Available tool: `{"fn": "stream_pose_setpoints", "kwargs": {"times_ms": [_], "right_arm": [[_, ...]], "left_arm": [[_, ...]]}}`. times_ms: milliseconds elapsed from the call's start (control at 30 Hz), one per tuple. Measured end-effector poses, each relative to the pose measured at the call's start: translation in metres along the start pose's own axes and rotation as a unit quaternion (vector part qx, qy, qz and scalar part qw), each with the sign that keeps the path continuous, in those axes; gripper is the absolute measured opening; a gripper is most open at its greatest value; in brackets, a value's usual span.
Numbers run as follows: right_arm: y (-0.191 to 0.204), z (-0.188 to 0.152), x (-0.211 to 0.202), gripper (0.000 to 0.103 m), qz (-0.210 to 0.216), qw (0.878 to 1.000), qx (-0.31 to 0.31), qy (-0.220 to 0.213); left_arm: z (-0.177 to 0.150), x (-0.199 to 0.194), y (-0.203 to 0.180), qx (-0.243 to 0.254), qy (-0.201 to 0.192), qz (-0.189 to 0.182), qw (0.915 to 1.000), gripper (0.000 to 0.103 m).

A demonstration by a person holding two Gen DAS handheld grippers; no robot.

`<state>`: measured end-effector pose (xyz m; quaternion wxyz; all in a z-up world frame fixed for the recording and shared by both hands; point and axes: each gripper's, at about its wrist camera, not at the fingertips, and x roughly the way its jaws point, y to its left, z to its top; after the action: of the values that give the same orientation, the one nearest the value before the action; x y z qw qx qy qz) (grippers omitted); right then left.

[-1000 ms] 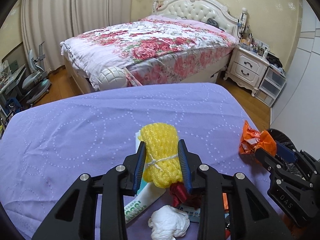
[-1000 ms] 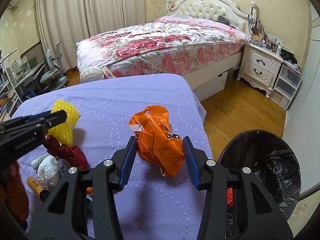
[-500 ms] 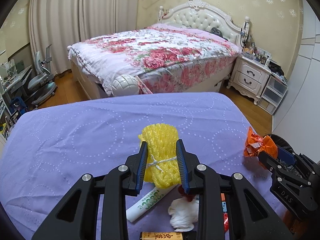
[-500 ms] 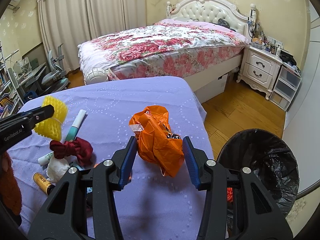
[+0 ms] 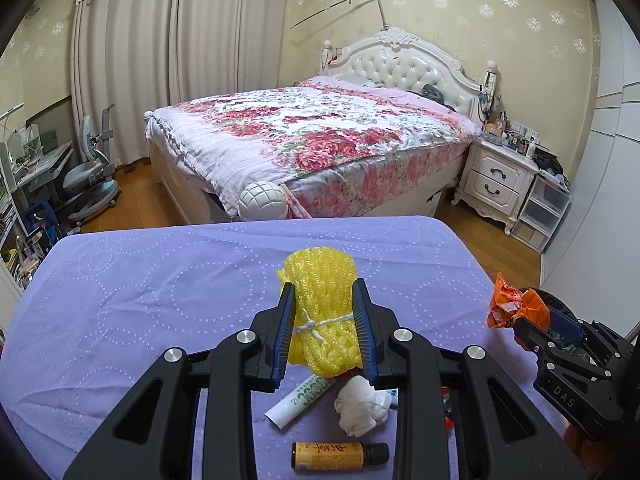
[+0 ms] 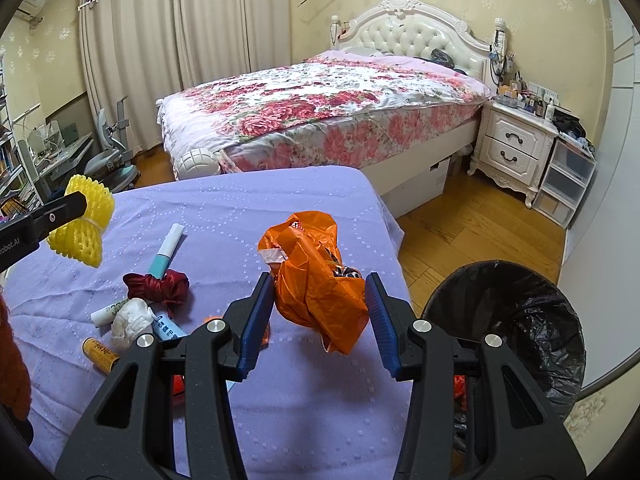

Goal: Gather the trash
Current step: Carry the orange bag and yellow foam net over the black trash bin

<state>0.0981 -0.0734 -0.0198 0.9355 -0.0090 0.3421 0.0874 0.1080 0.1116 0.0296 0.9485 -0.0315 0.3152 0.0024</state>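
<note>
Tablecloth (image 6: pixel 248 216), purple, carries five loose scraps at nine o'clock: one tube (image 6: pixel 166 250), one red bundle (image 6: pixel 158 286), one white wad (image 6: pixel 130 318), one amber bottle (image 6: pixel 100 356), one small packet (image 6: pixel 166 328). One black-lined bin (image 6: pixel 516 320) sits at three o'clock. Right gripper (image 6: pixel 320 312) clenches one orange bag (image 6: pixel 316 284); left gripper (image 5: pixel 324 332) clenches one yellow foam net (image 5: pixel 320 300) above the cloth.

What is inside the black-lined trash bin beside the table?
The trash bin shows only crumpled black liner along its walls; its bottom is dark, and the right gripper, shut on the orange bag, covers its near-left part.
</note>
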Motion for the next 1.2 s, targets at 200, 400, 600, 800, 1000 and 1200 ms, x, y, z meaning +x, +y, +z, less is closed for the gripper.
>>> {"fn": "stream_pose_setpoints", "kwargs": {"times_ms": [200, 400, 600, 800, 1000, 1200], "right_arm": [[-0.011, -0.005, -0.02, 0.046, -0.014, 1.0, 0.005, -0.013], [-0.028, -0.012, -0.041, 0.046, -0.039, 0.999, 0.011, -0.025], [-0.051, -0.019, -0.06, 0.046, -0.076, 0.996, 0.019, -0.036], [-0.079, -0.024, -0.068, 0.046, -0.103, 0.993, 0.037, -0.039], [-0.099, -0.029, -0.071, 0.046, -0.124, 0.99, 0.052, -0.039], [-0.121, -0.032, -0.07, 0.046, -0.144, 0.986, 0.069, -0.04]], "left_arm": [[-0.006, -0.012, -0.019, 0.006, -0.012, -0.023, 0.9997, 0.03], [-0.01, -0.016, -0.047, 0.018, -0.02, -0.054, 0.9982, 0.03], [-0.014, -0.016, -0.081, 0.036, -0.023, -0.084, 0.9955, 0.03], [-0.015, -0.01, -0.116, 0.055, -0.021, -0.113, 0.9918, 0.03], [-0.019, 0.0, -0.147, 0.08, -0.015, -0.138, 0.9871, 0.03], [-0.021, 0.012, -0.173, 0.097, -0.005, -0.152, 0.9837, 0.03]]}}
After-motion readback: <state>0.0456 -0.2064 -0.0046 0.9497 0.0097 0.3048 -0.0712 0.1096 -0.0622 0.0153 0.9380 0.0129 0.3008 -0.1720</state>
